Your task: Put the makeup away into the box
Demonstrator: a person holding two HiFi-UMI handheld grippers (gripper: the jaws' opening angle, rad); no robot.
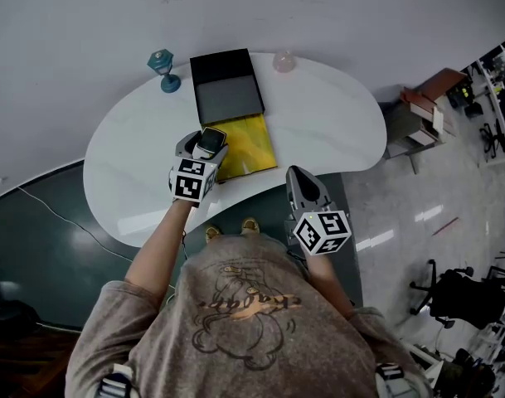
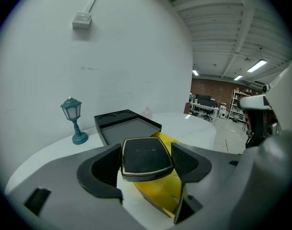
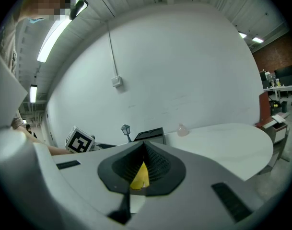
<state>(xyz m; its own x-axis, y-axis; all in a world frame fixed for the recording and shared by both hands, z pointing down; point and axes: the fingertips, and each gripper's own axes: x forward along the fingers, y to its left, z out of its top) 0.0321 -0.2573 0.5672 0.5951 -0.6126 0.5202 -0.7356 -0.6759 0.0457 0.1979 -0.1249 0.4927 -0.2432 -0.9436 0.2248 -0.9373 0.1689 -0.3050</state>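
A black makeup compact (image 2: 145,158) with a gold rim sits between the pads of my left gripper (image 2: 146,164), which is shut on it and holds it above the table's near edge. In the head view the compact (image 1: 210,142) hangs beside the yellow lid (image 1: 250,143). Beyond the lid lies the open black box (image 1: 227,98) with a grey tray inside. The box (image 2: 124,126) is straight ahead of the left jaws. My right gripper (image 1: 304,182) is off the table's front edge, shut and empty (image 3: 142,163), pointing toward the box (image 3: 150,134).
A small teal lantern (image 1: 163,69) stands left of the box. A pale pink object (image 1: 284,60) rests at the far edge to the box's right. The white curved table (image 1: 335,123) stands against a white wall. A side cabinet (image 1: 418,123) stands to the right.
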